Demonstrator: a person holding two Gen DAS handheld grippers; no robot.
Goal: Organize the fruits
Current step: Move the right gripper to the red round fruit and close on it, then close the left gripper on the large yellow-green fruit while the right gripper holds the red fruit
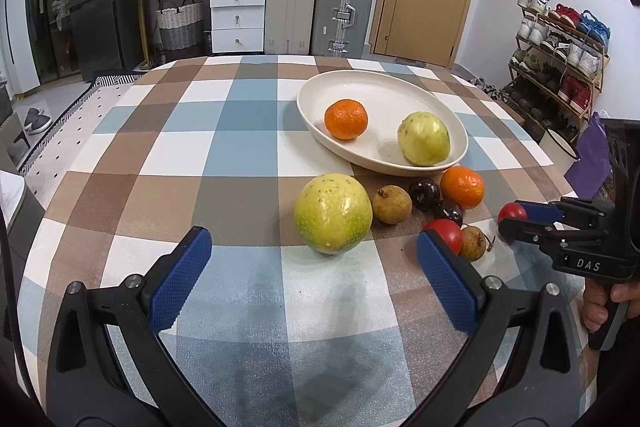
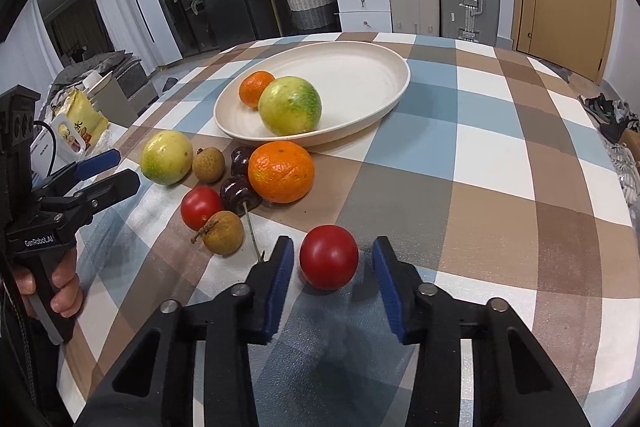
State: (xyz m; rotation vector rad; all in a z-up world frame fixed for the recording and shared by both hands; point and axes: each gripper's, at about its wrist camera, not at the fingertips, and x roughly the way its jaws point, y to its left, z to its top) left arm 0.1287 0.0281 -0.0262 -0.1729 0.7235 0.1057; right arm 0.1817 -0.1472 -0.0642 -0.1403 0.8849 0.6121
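Note:
A cream plate (image 2: 360, 75) holds a small orange (image 2: 254, 89) and a yellow-green round fruit (image 2: 290, 105). In front of it on the checked cloth lie another yellow-green fruit (image 1: 333, 213), two brown longans (image 2: 208, 165) (image 2: 223, 233), two dark cherries (image 2: 238, 193), a bigger orange (image 2: 280, 171) and a red tomato (image 2: 200, 207). A second red tomato (image 2: 329, 257) sits between the blue pads of my right gripper (image 2: 333, 243), with a narrow gap on each side. My left gripper (image 1: 313, 235) stands wide open just short of the near yellow-green fruit, holding nothing.
The round table's edge curves close on the right (image 2: 624, 187). Suitcases (image 1: 344, 11), white drawers (image 1: 236, 15) and a shoe rack (image 1: 560, 47) stand beyond the table. Snack packets (image 2: 80, 123) lie off the table's left side.

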